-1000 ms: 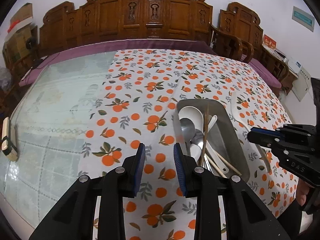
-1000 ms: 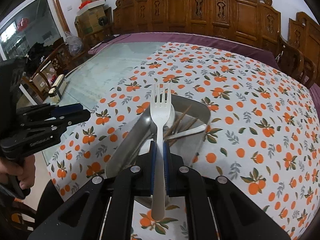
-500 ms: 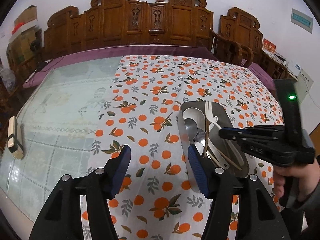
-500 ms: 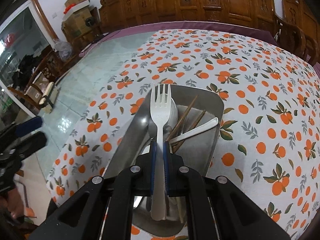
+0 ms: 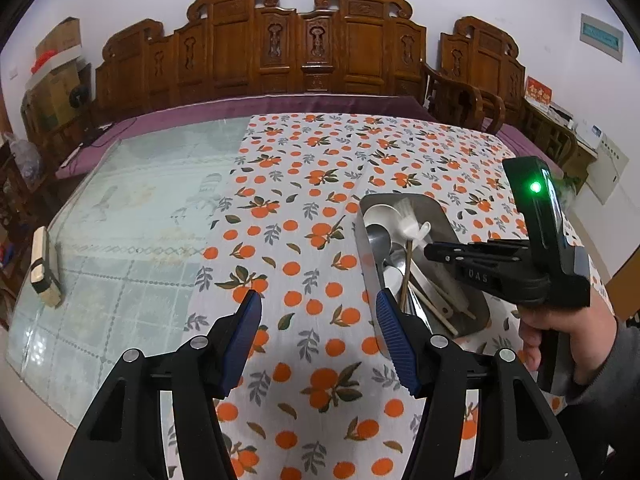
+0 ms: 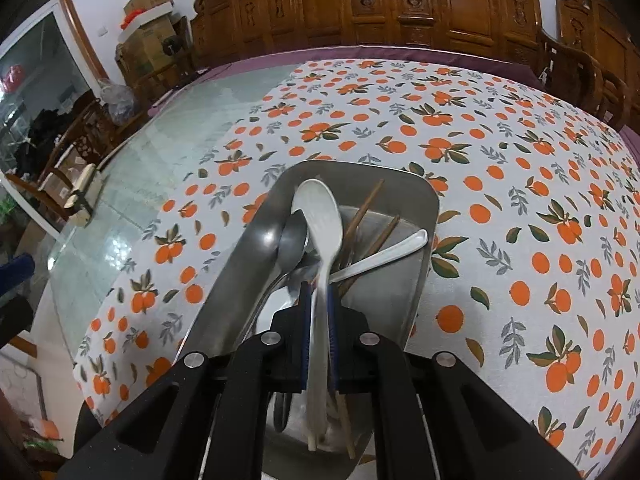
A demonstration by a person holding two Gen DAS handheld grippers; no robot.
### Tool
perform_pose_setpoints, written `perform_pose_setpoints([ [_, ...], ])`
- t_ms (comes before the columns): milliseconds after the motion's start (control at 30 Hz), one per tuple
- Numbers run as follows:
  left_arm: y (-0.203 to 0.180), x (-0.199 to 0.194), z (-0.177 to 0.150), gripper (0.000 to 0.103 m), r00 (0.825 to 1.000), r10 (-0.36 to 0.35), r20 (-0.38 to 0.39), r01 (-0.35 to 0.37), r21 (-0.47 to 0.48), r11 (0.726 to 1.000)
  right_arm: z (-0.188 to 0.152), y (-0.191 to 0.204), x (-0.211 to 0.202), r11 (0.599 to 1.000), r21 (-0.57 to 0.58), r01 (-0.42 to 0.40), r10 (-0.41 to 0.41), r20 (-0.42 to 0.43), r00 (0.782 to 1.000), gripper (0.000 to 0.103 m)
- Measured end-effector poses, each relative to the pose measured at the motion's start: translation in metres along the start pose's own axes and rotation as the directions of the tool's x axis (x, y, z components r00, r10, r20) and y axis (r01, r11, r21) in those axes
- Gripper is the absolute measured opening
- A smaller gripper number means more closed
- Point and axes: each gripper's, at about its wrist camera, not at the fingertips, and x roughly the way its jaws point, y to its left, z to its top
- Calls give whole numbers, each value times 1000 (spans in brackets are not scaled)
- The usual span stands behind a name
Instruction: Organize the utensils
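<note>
A metal tray point(image 5: 448, 216) point(image 6: 400, 184) on the orange-print cloth holds a metal spoon point(image 6: 292, 244), a white spoon point(image 5: 378, 212), brown chopsticks point(image 6: 366, 208) and a white handle point(image 6: 384, 256). My right gripper point(image 6: 318, 286) point(image 5: 430, 251) hangs low over the tray, shut on a white fork point(image 5: 406, 220) by its handle. In the right wrist view the fork's head is blurred against the white spoon below it. Left of the tray, my left gripper point(image 5: 318, 320) stands over the cloth, its jaws opening with nothing between them.
A person's hand point(image 5: 560, 332) grips the right tool at the table's near right. Bare glass tabletop point(image 5: 132, 220) lies left of the cloth, with a small wooden block point(image 5: 42, 268) near its left edge. Carved wooden chairs point(image 5: 304, 48) line the far side.
The left jaws have spread wide, and that gripper has drawn back from the tray. The right gripper has come in over the tray and lowered the fork toward the utensils.
</note>
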Motion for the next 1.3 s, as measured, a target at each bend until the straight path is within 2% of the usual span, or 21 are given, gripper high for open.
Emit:
perform_pose_setpoints([
  [33,-1,-3,-1,67,1000,1,6,-1,3,1000,-1,0,-4,1000,-2,-1,1,6,1000,10],
  [267,-9,-22,-8,72,999,3,36,-3,3,1000,-10,6,-43,999,-36,-1,3,64,998,12],
  [333,-13,-28,-11,78,999,6,46,-6,2,1000,-16,8,-61,999,-45,8,-3,97,995,26],
  [367,-15,-30,-12,82,999,11,50,-11,3,1000,-20,8,-72,999,-47,10,-4,117,993,28],
  [467,-23,-36,-16,93,998,28,61,-28,5,1000,-35,6,-104,998,-44,33,-25,168,986,44],
  [500,-26,-37,-17,95,998,32,60,-33,6,999,-39,5,-114,998,-41,41,-33,182,983,54],
  [533,-30,-38,-19,95,998,35,61,-35,10,999,-46,4,-125,998,-36,51,-43,200,979,65],
  [733,-56,-45,-32,95,997,23,69,-25,28,999,-87,-5,-186,993,2,119,-115,293,949,97],
  [800,-66,-50,-37,95,997,21,77,-24,43,999,-101,-9,-206,991,27,132,-134,314,940,100],
  [967,-87,-67,-46,95,996,5,94,-10,54,999,-128,-15,-245,983,78,169,-185,360,914,100],
  [1300,-109,-113,-52,95,987,-12,159,5,45,999,-158,-14,-299,966,124,226,-257,425,868,100],
])
